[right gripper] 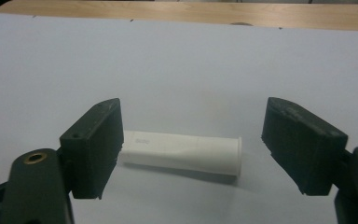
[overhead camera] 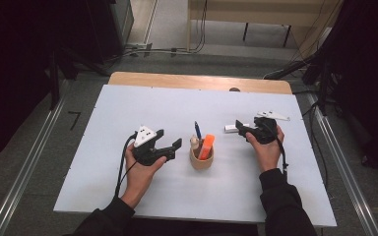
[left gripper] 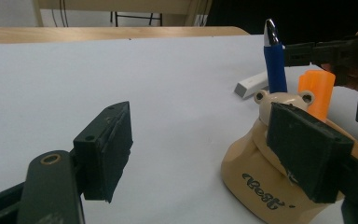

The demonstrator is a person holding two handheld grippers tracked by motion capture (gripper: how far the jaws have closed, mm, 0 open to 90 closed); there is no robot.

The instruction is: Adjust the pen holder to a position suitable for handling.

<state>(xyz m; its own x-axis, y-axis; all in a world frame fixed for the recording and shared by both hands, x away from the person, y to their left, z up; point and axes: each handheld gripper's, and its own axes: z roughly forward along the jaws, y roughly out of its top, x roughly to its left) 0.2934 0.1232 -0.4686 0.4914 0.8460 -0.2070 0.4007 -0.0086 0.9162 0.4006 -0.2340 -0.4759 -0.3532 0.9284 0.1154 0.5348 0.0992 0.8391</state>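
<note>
Two grippers work the white table (overhead camera: 128, 103): from above, the right gripper (overhead camera: 240, 127) reaches a small white plastic tube (overhead camera: 230, 128) lying beside the tan holder cup (overhead camera: 202, 161). Left gripper view: the left gripper (left gripper: 205, 154) gapes empty, one pad near that cup. Right gripper view: its parted jaws straddle the tube lengthwise, so closing could skid or roll it away.

Both hands on the table, each with one gripper, jaws apart.

The left hand (overhead camera: 140, 172) enters from the bottom edge, forearm in a dark sleeve, and holds the left gripper (overhead camera: 170, 142) with its jaws spread wide, pointing right. The right hand (overhead camera: 268, 150), also dark-sleeved, holds the right gripper (overhead camera: 240, 127) pointing left and down toward the table surface; its jaws stand well apart, pads clear of contact.
</note>
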